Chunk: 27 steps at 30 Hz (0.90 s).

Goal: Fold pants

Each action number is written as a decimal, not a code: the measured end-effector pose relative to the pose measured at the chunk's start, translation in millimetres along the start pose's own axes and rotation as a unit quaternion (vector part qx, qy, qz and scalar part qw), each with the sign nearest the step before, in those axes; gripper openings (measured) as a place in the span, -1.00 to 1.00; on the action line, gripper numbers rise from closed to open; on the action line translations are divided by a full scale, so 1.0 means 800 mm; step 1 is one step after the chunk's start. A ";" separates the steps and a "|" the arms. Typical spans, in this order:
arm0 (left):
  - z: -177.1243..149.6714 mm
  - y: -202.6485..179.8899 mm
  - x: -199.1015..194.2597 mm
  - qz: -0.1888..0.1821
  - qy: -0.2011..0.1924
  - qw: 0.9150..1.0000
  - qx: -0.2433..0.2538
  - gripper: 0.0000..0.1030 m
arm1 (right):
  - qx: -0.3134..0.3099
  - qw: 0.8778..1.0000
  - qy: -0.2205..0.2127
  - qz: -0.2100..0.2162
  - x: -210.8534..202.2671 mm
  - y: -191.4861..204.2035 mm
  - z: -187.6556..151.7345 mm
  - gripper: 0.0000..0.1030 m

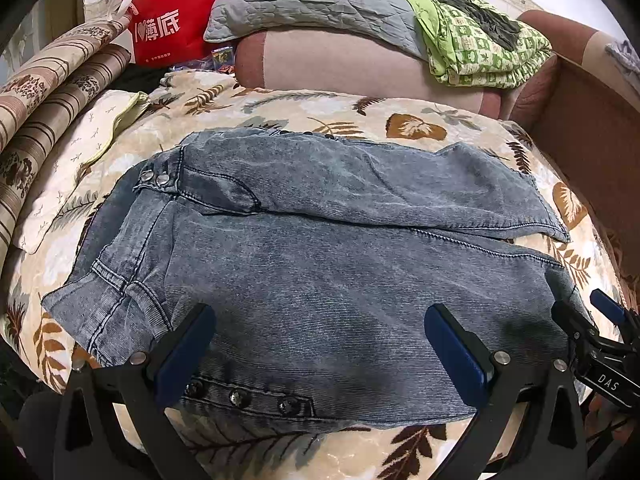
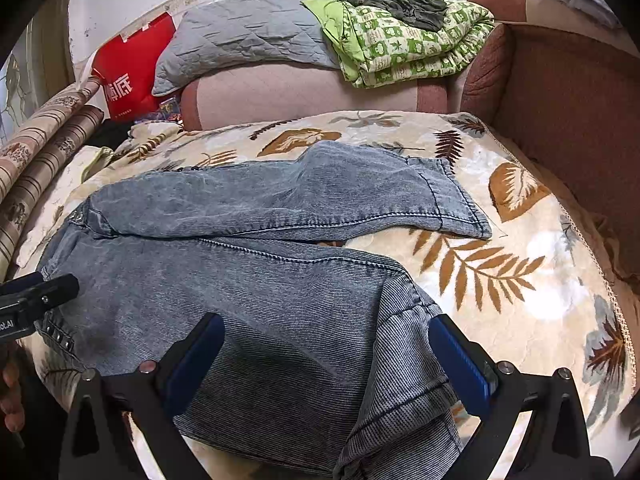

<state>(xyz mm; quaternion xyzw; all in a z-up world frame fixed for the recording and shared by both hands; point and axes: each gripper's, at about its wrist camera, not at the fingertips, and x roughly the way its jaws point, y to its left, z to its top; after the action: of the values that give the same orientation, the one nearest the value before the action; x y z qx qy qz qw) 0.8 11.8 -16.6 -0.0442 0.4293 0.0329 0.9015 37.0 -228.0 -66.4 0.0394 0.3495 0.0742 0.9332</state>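
Washed grey-blue denim pants (image 1: 320,240) lie flat on a leaf-patterned blanket (image 1: 412,124), waist with metal snaps to the left and both legs running right. The far leg (image 2: 360,196) lies apart from the near leg (image 2: 280,300), whose hem is rumpled at the lower right. My left gripper (image 1: 320,348) hovers open over the near edge of the waist and thigh, nothing between its blue pads (image 1: 184,356). My right gripper (image 2: 328,364) is open over the near leg's lower part. Each gripper shows at the edge of the other's view.
Behind the blanket runs a pink sofa back with a grey quilted pillow (image 1: 312,0) and a folded green quilt (image 1: 484,40). A red paper bag (image 1: 168,20) and striped rolled bedding (image 1: 48,112) stand at the left. A brown armrest (image 2: 568,112) bounds the right.
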 end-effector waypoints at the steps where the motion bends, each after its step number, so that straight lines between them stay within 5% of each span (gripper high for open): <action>1: 0.000 0.000 0.000 0.000 0.000 1.000 0.000 1.00 | 0.000 1.000 0.000 0.000 0.000 0.000 0.000 1.00; 27: 0.002 0.004 0.000 0.001 0.000 1.000 -0.002 1.00 | 0.002 1.000 0.003 0.002 0.001 -0.001 0.000 1.00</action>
<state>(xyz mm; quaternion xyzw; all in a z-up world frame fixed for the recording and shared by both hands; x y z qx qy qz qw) 1.4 15.1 -15.6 -0.0461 0.4292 0.0347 0.9014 37.5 -228.8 -67.1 0.0412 0.3527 0.0753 0.9318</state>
